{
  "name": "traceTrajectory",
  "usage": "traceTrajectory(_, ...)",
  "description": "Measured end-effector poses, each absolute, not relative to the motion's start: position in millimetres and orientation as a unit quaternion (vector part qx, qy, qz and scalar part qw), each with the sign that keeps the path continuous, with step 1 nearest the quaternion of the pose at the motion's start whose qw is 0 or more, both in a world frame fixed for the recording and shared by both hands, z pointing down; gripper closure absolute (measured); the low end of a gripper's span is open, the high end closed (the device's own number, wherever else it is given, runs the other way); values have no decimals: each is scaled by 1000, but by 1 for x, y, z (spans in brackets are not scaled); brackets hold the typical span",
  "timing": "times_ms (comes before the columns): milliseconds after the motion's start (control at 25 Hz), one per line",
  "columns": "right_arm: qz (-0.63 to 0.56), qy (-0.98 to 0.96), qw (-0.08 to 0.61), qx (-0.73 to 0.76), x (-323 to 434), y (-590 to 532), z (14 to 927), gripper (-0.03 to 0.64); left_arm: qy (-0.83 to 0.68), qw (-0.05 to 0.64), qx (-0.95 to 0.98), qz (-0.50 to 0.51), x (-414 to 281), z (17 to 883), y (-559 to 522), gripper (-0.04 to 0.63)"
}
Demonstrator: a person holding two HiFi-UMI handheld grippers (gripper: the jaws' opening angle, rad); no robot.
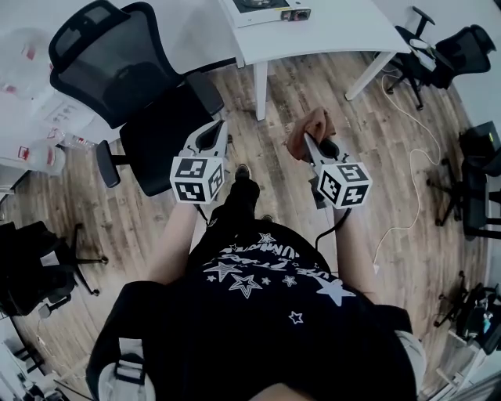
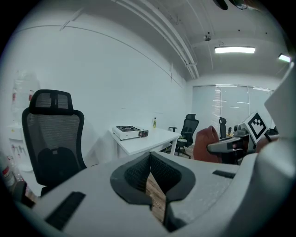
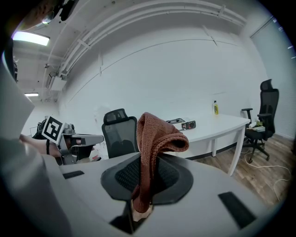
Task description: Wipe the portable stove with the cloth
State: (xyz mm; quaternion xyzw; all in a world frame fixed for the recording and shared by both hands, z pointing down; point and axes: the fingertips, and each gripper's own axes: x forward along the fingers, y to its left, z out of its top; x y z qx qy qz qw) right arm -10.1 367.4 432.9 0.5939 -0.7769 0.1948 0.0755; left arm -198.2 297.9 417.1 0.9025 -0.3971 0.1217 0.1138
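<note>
The portable stove sits on a white table ahead of me; it also shows small in the left gripper view and the right gripper view. A brown knitted cloth is clamped upright in my right gripper, its top folding over to the right. From above, the cloth bunches at the tip of the right gripper. My left gripper is held level beside it, shut with nothing between its jaws. Both grippers are well short of the table.
A black mesh office chair stands close on the left, by the table's leg. More black chairs and a white cable lie to the right on the wooden floor. A yellow bottle stands on the table.
</note>
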Motion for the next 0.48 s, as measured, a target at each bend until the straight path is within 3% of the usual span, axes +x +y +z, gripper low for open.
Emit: traceTrajectory(480,205,-748,98,624,38,307,446,561,-384,139,906,113,-162,437,204,586)
